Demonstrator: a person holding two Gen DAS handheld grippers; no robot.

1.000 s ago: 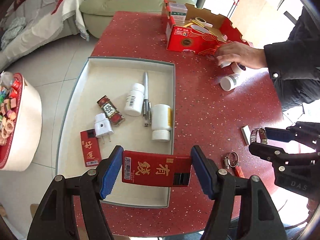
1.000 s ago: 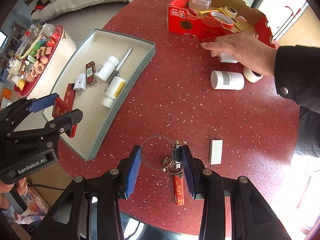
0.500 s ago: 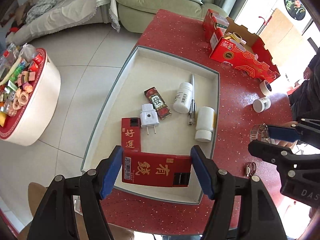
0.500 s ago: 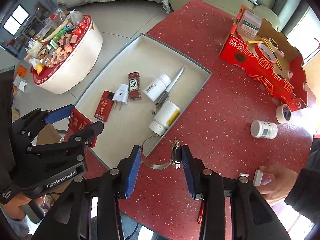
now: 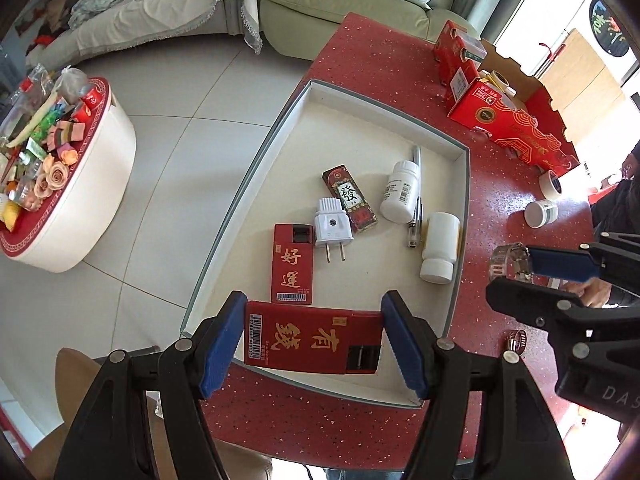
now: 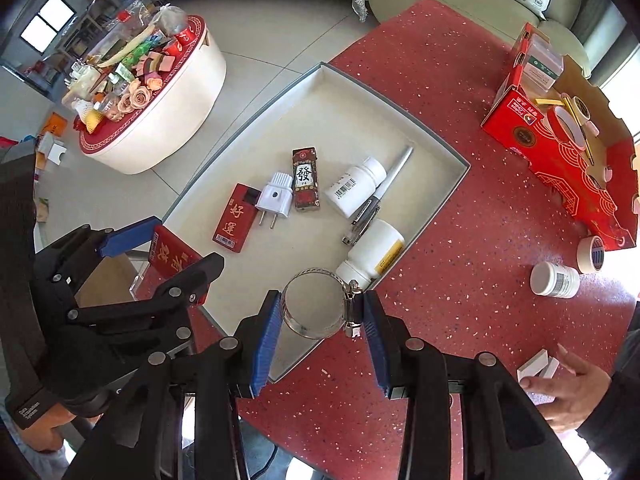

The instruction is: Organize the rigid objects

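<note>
My left gripper [image 5: 313, 338] is shut on a flat red box with gold characters [image 5: 312, 342] and holds it above the near end of the white tray [image 5: 256, 168]. My right gripper [image 6: 319, 320] is shut on a metal hose clamp [image 6: 314, 304], held above the tray's near right rim [image 6: 444, 204]. In the tray lie a second red box [image 5: 292, 264], a white plug [image 5: 332, 228], a small red mahjong box [image 5: 350, 198], two white bottles [image 5: 400, 192] [image 5: 438, 248] and a pen [image 5: 415, 200].
On the red table [image 6: 460, 280] stand an open red carton [image 6: 560, 140], a tape roll [image 6: 592, 254] and a white jar [image 6: 554, 279]. A smaller hose clamp [image 5: 516, 338] lies on the table. A person's hand [image 6: 568, 392] rests by a white block at the right. A round stool [image 6: 152, 92] with clutter stands left.
Both grippers have risen and moved left over the tray, each still holding its object. The person's hand has moved from the carton to the near right.
</note>
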